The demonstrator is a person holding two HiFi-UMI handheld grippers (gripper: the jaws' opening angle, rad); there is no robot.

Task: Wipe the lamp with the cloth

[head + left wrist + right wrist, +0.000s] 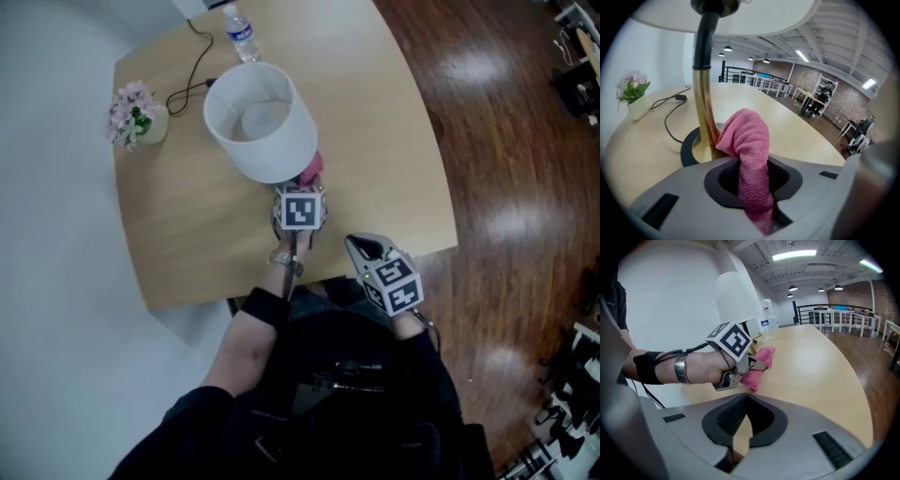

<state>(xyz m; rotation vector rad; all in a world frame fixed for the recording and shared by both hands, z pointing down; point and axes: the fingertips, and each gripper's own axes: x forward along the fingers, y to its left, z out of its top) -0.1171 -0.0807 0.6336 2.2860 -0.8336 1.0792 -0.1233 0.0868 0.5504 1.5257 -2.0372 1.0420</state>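
Note:
The lamp has a white shade, a brass pole and a round black base. In the left gripper view, my left gripper is shut on a pink cloth, whose bunched end rests against the lower pole. From the head view this gripper sits just below the shade, with a bit of the cloth showing. My right gripper hovers at the table's front edge, shut and empty; its view shows the cloth and the shade.
A small white pot of pink flowers stands at the table's left. A water bottle stands behind the lamp, and a black cable trails from the base. The wooden table ends near my body; dark wood floor lies to the right.

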